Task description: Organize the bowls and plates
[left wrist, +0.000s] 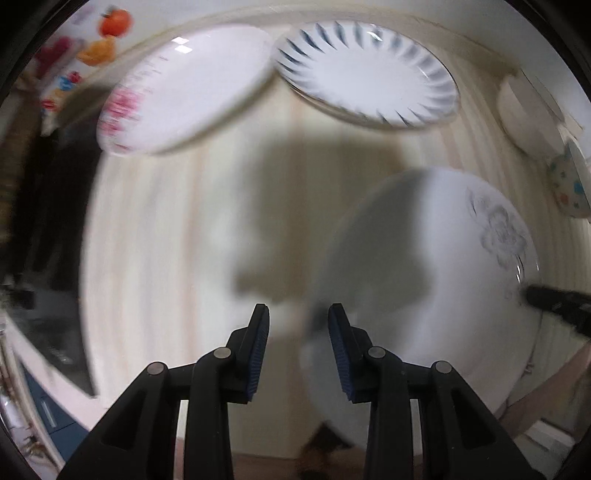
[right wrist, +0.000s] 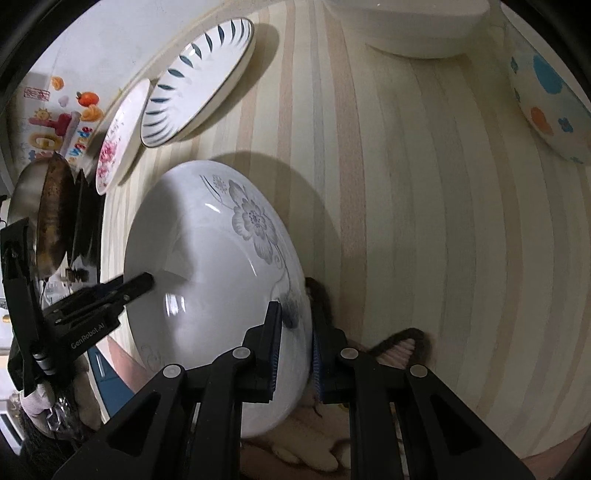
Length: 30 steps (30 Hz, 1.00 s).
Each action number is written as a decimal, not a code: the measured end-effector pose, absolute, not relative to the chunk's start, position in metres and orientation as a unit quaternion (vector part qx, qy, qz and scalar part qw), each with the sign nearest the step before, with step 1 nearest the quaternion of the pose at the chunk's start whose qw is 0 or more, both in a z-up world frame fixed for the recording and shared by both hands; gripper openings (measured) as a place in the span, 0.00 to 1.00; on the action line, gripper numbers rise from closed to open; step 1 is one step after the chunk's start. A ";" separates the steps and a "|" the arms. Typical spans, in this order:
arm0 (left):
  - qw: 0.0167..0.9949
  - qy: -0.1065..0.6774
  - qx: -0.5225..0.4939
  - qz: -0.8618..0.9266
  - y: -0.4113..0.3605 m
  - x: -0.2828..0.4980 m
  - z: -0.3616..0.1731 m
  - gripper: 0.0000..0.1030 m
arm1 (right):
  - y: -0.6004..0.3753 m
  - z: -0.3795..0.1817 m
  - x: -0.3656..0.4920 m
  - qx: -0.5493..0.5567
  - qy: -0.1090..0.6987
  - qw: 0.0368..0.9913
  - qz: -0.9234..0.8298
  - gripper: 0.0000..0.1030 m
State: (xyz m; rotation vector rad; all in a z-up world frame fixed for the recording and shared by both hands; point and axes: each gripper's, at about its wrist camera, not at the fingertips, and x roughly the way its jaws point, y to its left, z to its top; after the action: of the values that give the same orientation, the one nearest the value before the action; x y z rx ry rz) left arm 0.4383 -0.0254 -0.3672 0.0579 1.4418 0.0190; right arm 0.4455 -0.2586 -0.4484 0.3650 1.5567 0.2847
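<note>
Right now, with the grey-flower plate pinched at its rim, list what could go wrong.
1. The right gripper holds the grey-flower plate only by its edge, jaws on a thin rim; it could tip or slip out.
2. Part of the plate appears to hang past the table edge, so a slip may mean a fall.
3. The left gripper, jaws open and empty, hangs close beside the plate and could bump it.

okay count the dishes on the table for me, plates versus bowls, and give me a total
Plates: 3 — grey-flower plate, blue-striped plate, pink-flower plate
Bowls: 2 — plain white bowl, dotted bowl
Total: 5
</note>
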 end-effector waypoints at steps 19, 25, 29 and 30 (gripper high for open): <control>0.751 0.644 -0.148 0.006 -0.001 0.590 -0.370 0.34 | -0.192 -0.416 0.675 0.020 0.628 0.765 0.139 0.41; 0.746 0.653 -0.133 0.002 -0.012 0.605 -0.386 0.33 | -0.189 -0.445 0.698 0.015 0.645 0.751 0.138 0.33; 0.744 0.654 -0.137 0.009 -0.010 0.610 -0.393 0.27 | -0.191 -0.453 0.702 0.031 0.650 0.745 0.144 0.24; 0.744 0.654 -0.140 0.010 -0.010 0.610 -0.393 0.27 | -0.190 -0.454 0.701 0.034 0.650 0.745 0.145 0.22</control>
State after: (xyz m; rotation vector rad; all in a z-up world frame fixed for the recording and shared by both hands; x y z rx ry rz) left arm 0.6100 -0.0100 -0.3926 -0.3063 1.4324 0.0225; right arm 0.7013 -0.1902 -0.4540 0.0751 1.4230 0.3170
